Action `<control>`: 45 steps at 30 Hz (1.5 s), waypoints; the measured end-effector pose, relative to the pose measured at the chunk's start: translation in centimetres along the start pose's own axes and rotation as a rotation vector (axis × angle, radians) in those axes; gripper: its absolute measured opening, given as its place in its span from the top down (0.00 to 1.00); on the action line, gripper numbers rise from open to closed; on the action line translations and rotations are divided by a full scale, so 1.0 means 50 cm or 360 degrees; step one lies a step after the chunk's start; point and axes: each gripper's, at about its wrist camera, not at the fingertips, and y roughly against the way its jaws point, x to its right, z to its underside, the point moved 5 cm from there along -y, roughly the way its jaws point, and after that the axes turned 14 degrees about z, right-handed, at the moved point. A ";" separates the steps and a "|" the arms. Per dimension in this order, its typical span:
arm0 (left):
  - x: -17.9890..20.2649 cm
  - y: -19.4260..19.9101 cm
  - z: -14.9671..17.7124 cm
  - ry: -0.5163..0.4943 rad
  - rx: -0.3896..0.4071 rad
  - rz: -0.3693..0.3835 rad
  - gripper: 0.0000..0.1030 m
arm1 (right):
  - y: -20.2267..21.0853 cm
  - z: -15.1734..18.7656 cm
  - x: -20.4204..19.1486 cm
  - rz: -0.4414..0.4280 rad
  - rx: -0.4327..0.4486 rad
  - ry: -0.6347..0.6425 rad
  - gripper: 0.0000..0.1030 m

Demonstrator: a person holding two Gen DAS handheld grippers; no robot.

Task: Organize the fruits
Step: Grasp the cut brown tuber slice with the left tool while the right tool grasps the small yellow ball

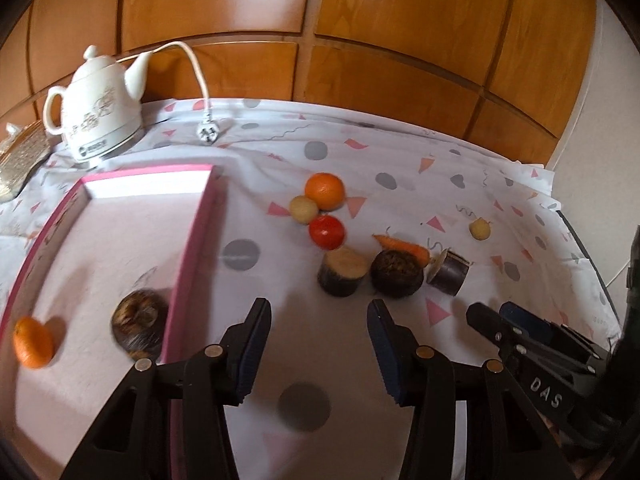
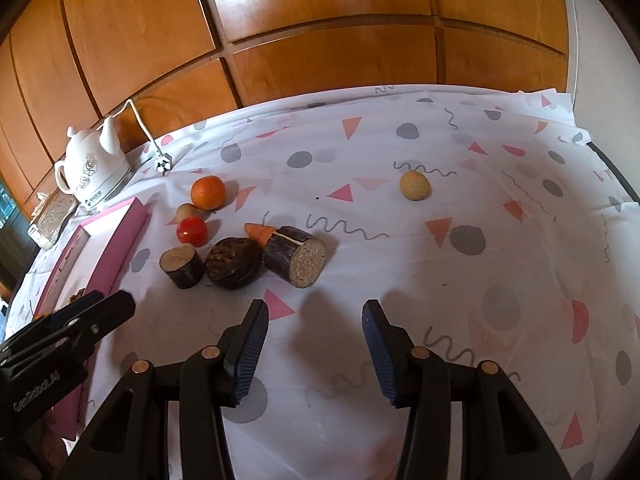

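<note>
A pink-rimmed box (image 1: 188,240) lies at the left; inside it are a small orange (image 1: 33,342) and a dark round fruit (image 1: 138,322). On the cloth lie an orange (image 1: 325,191), a tomato (image 1: 327,232), a tan ball (image 1: 303,209), a carrot (image 1: 404,247), two dark cut cylinders (image 1: 343,272) (image 1: 450,273), a dark round fruit (image 1: 397,273) and a second tan ball (image 1: 479,229). My left gripper (image 1: 318,316) is open and empty just right of the box wall. My right gripper (image 2: 316,316) is open and empty, below the cylinder (image 2: 296,256).
A white kettle (image 1: 96,120) with cord and plug (image 1: 208,134) stands at the back left, against a wooden cabinet wall. A patterned tin (image 1: 18,160) sits left of it. The table's right edge (image 1: 580,240) is near. The right gripper's fingers (image 1: 492,324) show at the lower right.
</note>
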 end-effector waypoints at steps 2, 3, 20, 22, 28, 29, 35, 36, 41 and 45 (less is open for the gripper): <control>0.005 -0.015 -0.007 -0.0014 -0.0006 0.0025 0.48 | -0.002 -0.003 -0.001 -0.0017 -0.0005 0.0002 0.52; 0.007 -0.020 -0.010 -0.0021 -0.0009 0.0027 0.48 | -0.004 -0.005 -0.003 -0.0027 -0.0010 0.0007 0.52; -0.013 -0.108 -0.035 0.0035 -0.0056 0.0032 0.48 | -0.038 -0.078 0.091 0.0077 0.0025 -0.0167 0.52; -0.015 -0.114 -0.037 0.0037 -0.0053 0.0031 0.48 | -0.049 -0.096 0.108 0.0120 0.0036 -0.0181 0.52; -0.024 -0.129 -0.045 0.0065 -0.0050 0.0048 0.49 | -0.097 -0.142 0.129 0.0200 0.0020 -0.0165 0.52; -0.025 -0.131 -0.046 0.0072 -0.0050 0.0058 0.51 | -0.105 -0.147 0.129 0.0207 0.0014 -0.0158 0.52; -0.018 -0.137 -0.049 0.0061 -0.0053 0.0108 0.64 | -0.156 -0.170 0.126 0.0273 -0.0016 -0.0117 0.52; -0.017 -0.137 -0.049 0.0057 -0.0051 0.0105 0.64 | -0.164 -0.172 0.125 0.0283 -0.0020 -0.0110 0.52; -0.020 -0.136 -0.049 0.0083 -0.0029 0.0078 0.65 | -0.195 -0.173 0.124 0.0297 -0.0069 -0.0094 0.66; -0.020 -0.135 -0.049 0.0099 -0.0014 0.0035 0.65 | -0.198 -0.177 0.121 0.0296 -0.0061 -0.0083 0.74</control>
